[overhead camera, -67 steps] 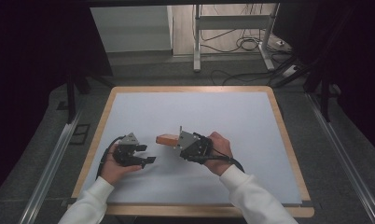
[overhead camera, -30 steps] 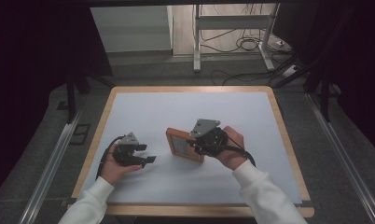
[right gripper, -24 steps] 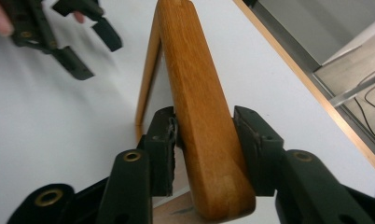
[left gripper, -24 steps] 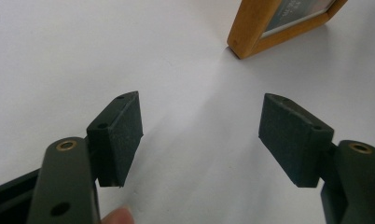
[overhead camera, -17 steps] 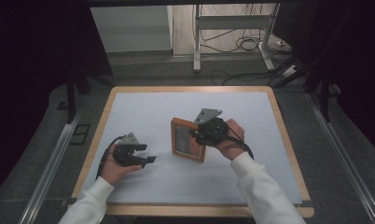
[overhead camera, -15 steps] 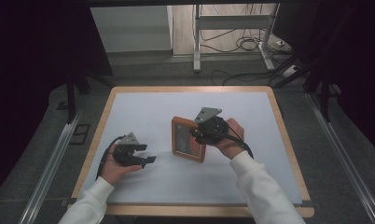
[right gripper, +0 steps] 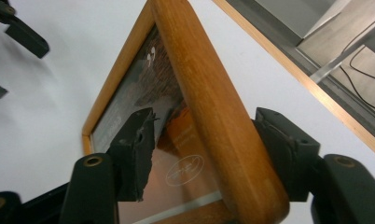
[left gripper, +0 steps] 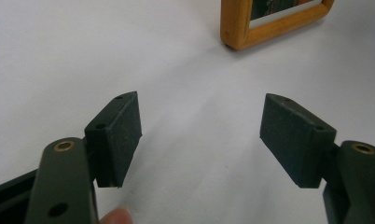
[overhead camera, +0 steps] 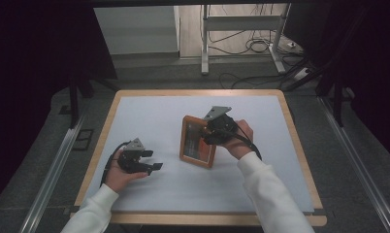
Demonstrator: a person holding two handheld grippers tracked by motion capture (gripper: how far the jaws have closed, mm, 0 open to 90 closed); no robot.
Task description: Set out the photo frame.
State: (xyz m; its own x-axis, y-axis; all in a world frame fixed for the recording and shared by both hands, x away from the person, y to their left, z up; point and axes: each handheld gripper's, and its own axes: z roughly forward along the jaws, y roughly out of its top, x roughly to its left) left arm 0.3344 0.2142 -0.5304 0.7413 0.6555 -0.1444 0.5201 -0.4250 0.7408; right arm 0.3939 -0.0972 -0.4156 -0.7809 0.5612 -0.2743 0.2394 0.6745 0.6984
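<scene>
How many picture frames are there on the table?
1. The wooden picture frame lies near the middle of the white table, with one side bar between the jaws of the right gripper.

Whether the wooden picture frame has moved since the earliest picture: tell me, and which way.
Yes. The wooden picture frame has gone rightward and toward the table's far edge, and now lies face-up between the right tongs, whose jaws have just been opening.

No wording is being made out anywhere. On the picture behind the glass of the wooden frame, a faint round emblem and small pale marks are being shown in the right gripper view, but they are too blurred to be read.
</scene>
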